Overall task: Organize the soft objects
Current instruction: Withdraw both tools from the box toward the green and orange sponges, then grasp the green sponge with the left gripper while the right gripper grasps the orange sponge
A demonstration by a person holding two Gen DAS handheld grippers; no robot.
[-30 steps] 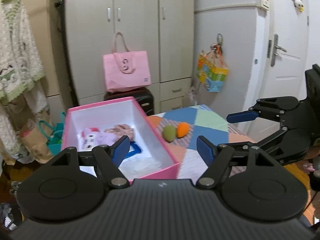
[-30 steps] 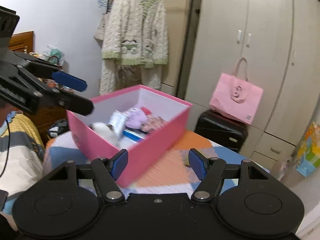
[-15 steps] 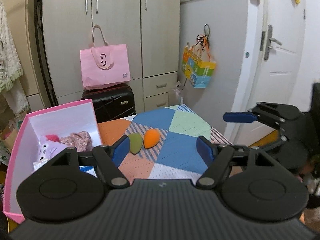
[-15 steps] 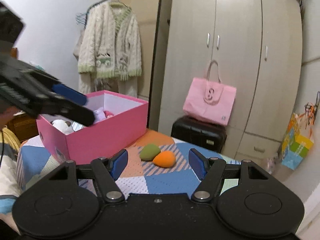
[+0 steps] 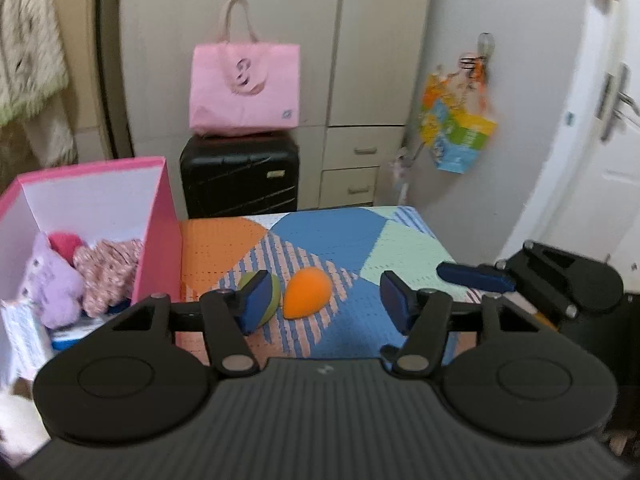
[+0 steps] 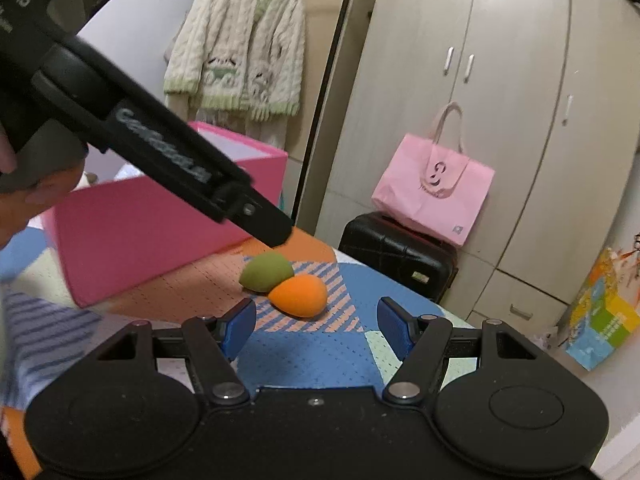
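An orange sponge [image 5: 306, 293] and a green sponge [image 5: 273, 295] lie side by side on the patchwork table cover [image 5: 336, 232]. They also show in the right wrist view: orange sponge [image 6: 298, 295], green sponge [image 6: 266, 271]. My left gripper [image 5: 324, 303] is open and empty, just short of the sponges. My right gripper [image 6: 316, 326] is open and empty, also short of them. A pink box [image 5: 158, 216] at the left holds a purple plush [image 5: 52, 284] and a floral cloth [image 5: 106, 272].
A black suitcase [image 5: 240, 176] with a pink tote bag [image 5: 244, 84] on it stands behind the table against wardrobes. A colourful bag [image 5: 456, 128] hangs at the right beside a white door. A cream cardigan [image 6: 236, 48] hangs at the left.
Both grippers have swung from the pink box toward the two sponges and come closer to them. Both stay open and empty.
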